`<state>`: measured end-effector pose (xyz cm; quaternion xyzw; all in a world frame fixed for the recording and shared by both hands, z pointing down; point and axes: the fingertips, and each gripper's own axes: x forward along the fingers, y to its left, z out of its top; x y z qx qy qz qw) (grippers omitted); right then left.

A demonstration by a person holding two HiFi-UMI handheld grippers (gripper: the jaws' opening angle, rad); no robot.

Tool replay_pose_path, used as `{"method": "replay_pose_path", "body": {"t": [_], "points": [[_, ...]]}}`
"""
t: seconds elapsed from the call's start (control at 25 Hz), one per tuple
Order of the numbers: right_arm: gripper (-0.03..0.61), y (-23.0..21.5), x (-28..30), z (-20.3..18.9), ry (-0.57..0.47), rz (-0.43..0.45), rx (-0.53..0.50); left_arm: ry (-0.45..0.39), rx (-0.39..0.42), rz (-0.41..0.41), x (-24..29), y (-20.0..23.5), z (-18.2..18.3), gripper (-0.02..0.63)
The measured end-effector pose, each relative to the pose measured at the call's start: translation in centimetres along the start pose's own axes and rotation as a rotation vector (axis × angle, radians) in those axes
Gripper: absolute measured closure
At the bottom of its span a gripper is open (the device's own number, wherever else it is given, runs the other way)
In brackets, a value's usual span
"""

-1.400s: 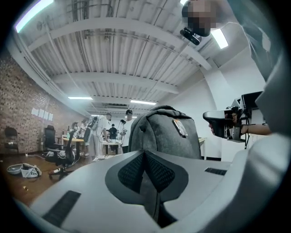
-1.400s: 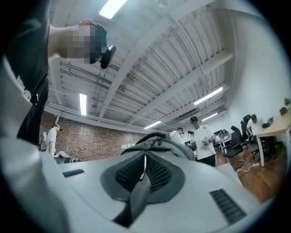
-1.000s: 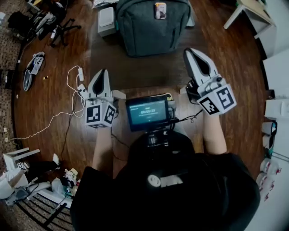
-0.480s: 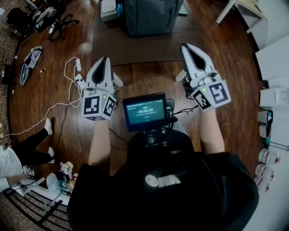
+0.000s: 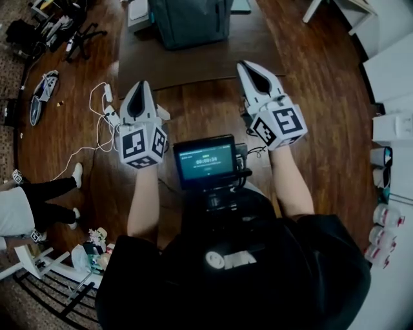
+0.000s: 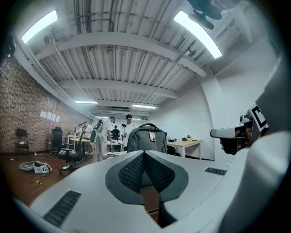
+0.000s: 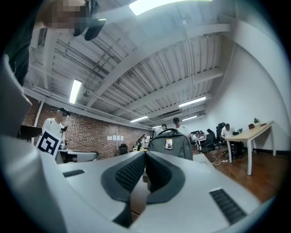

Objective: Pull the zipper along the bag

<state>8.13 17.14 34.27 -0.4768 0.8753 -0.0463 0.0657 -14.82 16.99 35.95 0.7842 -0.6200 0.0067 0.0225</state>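
Left gripper [image 5: 138, 90]: jaws together, empty
Right gripper [image 5: 245, 66]: jaws together, empty
Bag [image 5: 188, 19]: upright on table [image 5: 213, 64], toward far edge

Looking steeply down from the head past left gripper [image 5: 138, 85] and right gripper [image 5: 242, 64] to the bench's [image 5: 161, 64] near edge. Riding each gripper, facing level, well back from the bag [image 6: 146, 138], shared by all three.
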Motion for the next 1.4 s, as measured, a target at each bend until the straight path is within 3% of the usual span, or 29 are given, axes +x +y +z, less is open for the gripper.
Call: {"method": "replay_pose_path", "body": {"t": [0.48,1.4], "points": [[0.568,1.4,-0.3,0.3,0.009,0.032,-0.070,0.018,0.018,0.031,-0.3,-0.7,-0.5,0.607],[0.568,1.1,-0.6,-0.2,0.009,0.038,-0.041,0.017,0.015,0.010,-0.2,-2.0,-0.6,0.607]]}}
